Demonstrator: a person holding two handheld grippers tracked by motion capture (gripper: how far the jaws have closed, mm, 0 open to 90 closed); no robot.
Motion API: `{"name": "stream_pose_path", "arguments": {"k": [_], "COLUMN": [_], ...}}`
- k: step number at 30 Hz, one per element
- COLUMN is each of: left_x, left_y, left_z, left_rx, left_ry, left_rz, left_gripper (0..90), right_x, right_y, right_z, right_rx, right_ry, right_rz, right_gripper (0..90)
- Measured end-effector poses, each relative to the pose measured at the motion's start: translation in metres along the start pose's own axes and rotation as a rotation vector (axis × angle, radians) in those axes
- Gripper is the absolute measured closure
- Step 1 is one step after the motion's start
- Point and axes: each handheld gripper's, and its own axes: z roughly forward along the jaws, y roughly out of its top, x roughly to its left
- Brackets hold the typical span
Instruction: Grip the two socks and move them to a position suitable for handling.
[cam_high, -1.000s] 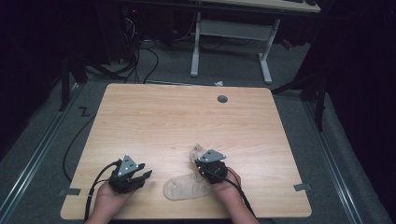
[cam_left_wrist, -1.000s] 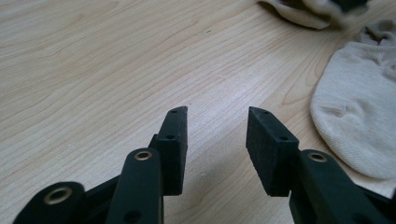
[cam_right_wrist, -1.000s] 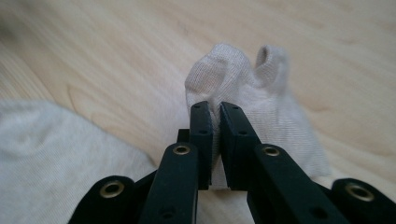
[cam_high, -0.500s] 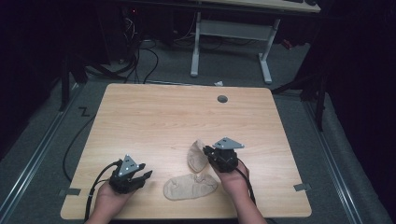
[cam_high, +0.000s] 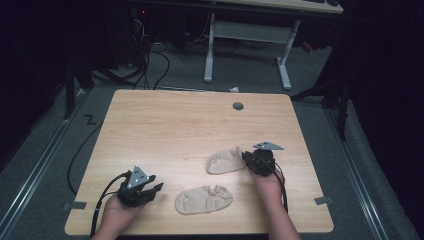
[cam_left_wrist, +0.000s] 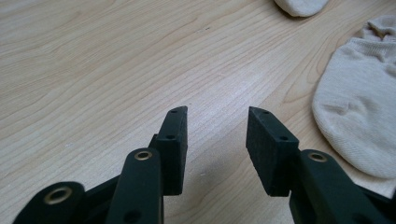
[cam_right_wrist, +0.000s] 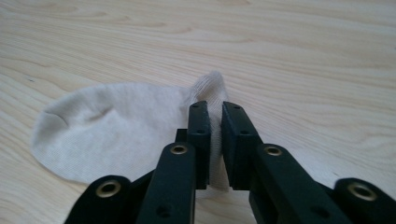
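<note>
On the pale wooden counter (cam_high: 165, 125), which carries everything here, two beige ankle socks lie apart toward your near edge. The near sock (cam_high: 203, 199) rests flat between your two hands, just right of your left one; in the left gripper view it (cam_left_wrist: 362, 116) spreads at the right, untouched. The far sock (cam_high: 225, 161) lies right of centre, its open cuff end pinched in your right hand-held gripper (cam_high: 252, 162); in the right gripper view the sock (cam_right_wrist: 107, 128) fans out flat to the left while a small tuft of knit stands up between the nearly closed jaws of that hand-held gripper (cam_right_wrist: 214, 140).

Both socks look light, limp and stretchy, so expect a held one to drape and trail on the wood rather than keep its shape; the ribbed cuff edge, where the fabric is doubled, is likely the surest place to take hold, and a shallow pinch may slip off.

Your right hand (cam_high: 264, 181) reaches forward from the near edge, wrist low, tool pointing left toward the sock. Your left hand (cam_high: 116, 210) rests near the left corner with its hand-held gripper (cam_high: 150, 189) low over bare wood, jaws parted wide and holding nothing (cam_left_wrist: 217, 140)
</note>
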Motion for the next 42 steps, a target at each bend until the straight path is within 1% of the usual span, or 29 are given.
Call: {"name": "stream_pose_path", "arguments": {"k": [2, 4, 5, 6, 7, 8, 9, 10, 11, 14, 15, 17, 18, 19, 20, 21, 22, 23, 24, 25, 26, 27, 29, 31, 34, 36, 38, 41, 42], "left_x": [0.000, -0.001, -0.001, -0.001, -0.001, 0.000, 0.000, 0.000, -0.001, -0.001, -0.001, 0.000, 0.000, 0.000, 0.000, 0.000, 0.000, 0.000, -0.001, -0.001, -0.001, -0.001, -0.001, -0.001, -0.002, -0.002, -0.002, -0.002, -0.003], "left_y": [0.000, 0.000, 0.000, 0.000, 0.000, 0.000, 0.000, 0.000, 0.000, 0.000, 0.000, 0.000, 0.000, 0.000, 0.000, 0.000, 0.000, 0.000, 0.000, 0.001, 0.001, 0.001, 0.001, 0.001, 0.001, 0.001, 0.001, 0.004, 0.005], "left_z": [0.000, 0.000, 0.000, 0.001, 0.001, 0.001, 0.002, 0.002, 0.002, 0.001, 0.001, 0.002, 0.002, 0.003, 0.003, 0.003, 0.003, 0.003, 0.003, 0.002, 0.002, 0.002, 0.003, 0.003, 0.003, 0.003, 0.004, 0.007, 0.009], "left_rx": [-0.001, -0.001, -0.001, 0.000, 0.000, 0.001, 0.004, 0.003, 0.004, 0.002, 0.002, 0.003, 0.003, 0.003, 0.003, 0.002, 0.001, 0.000, 0.000, 0.000, 0.000, 0.000, 0.000, 0.000, 0.004, 0.002, 0.001, -0.007, -0.011], "left_ry": [0.000, 0.000, 0.000, -0.001, -0.001, -0.001, -0.002, -0.002, -0.002, -0.002, -0.002, -0.001, 0.000, 0.000, -0.001, -0.002, -0.001, 0.000, 0.000, -0.002, -0.002, -0.002, -0.002, -0.003, -0.003, -0.003, -0.003, -0.009, -0.012], "left_rz": [0.000, 0.001, 0.001, 0.001, 0.001, 0.000, -0.001, -0.001, 0.000, 0.003, 0.003, 0.001, 0.000, 0.000, 0.000, -0.001, -0.001, 0.000, 0.000, 0.001, 0.002, 0.003, 0.004, 0.004, 0.007, 0.009, 0.008, 0.003, 0.002], "left_gripper": [58.9, 58.9, 58.9, 58.9, 58.9, 58.9, 58.9, 58.9, 58.9, 59.0, 58.9, 59.0, 59.0, 58.9, 59.0, 59.0, 59.0, 59.0, 59.0, 59.0, 59.0, 59.0, 59.0, 59.0, 58.9, 59.0, 58.9, 58.2, 57.7], "right_x": [-0.003, -0.007, -0.008, -0.006, -0.006, -0.004, 0.002, 0.002, 0.002, -0.006, -0.006, -0.005, -0.002, 0.002, 0.010, 0.010, 0.015, 0.025, 0.029, 0.029, 0.040, 0.040, 0.051, 0.062, 0.074, 0.078, 0.080, 0.080, 0.079], "right_y": [-0.001, -0.002, -0.001, 0.000, 0.000, 0.000, -0.001, -0.001, -0.001, -0.006, -0.006, -0.009, -0.010, -0.011, -0.012, -0.012, -0.013, -0.014, -0.015, -0.015, -0.016, -0.016, -0.017, -0.018, -0.018, -0.019, -0.019, -0.018, -0.017], "right_z": [-0.001, -0.006, -0.011, -0.018, -0.018, -0.019, -0.015, -0.015, -0.012, 0.006, 0.006, 0.013, 0.015, 0.015, 0.015, 0.015, 0.015, 0.016, 0.016, 0.016, 0.016, 0.016, 0.017, 0.018, 0.019, 0.019, 0.019, 0.017, 0.014], "right_rx": [-0.003, -0.025, -0.046, -0.066, -0.066, -0.072, -0.049, -0.049, -0.036, 0.030, 0.030, 0.064, 0.075, 0.071, 0.074, 0.074, 0.074, 0.071, 0.071, 0.071, 0.071, 0.071, 0.071, 0.074, 0.071, 0.071, 0.071, 0.075, 0.056], "right_ry": [-0.010, -0.040, -0.050, -0.052, -0.052, -0.044, -0.057, -0.057, -0.059, -0.079, -0.079, -0.074, -0.066, -0.057, -0.032, -0.032, -0.021, 0.002, 0.017, 0.017, 0.041, 0.041, 0.065, 0.077, 0.100, 0.111, 0.109, 0.111, 0.111], "right_rz": [0.004, 0.003, -0.004, -0.027, -0.027, -0.049, -0.092, -0.092, -0.099, -0.089, -0.089, -0.105, -0.120, -0.133, -0.163, -0.163, -0.172, -0.198, -0.203, -0.203, -0.224, -0.224, -0.248, -0.273, -0.314, -0.322, -0.335, -0.330, -0.320], "right_gripper": [75.8, 73.6, 73.7, 77.2, 77.2, 78.8, 83.7, 83.7, 84.7, 86.8, 86.8, 87.4, 87.8, 88.0, 88.4, 88.4, 88.6, 88.7, 88.7, 88.7, 88.8, 88.8, 88.8, 88.8, 88.8, 88.8, 88.8, 86.6, 84.9]}}
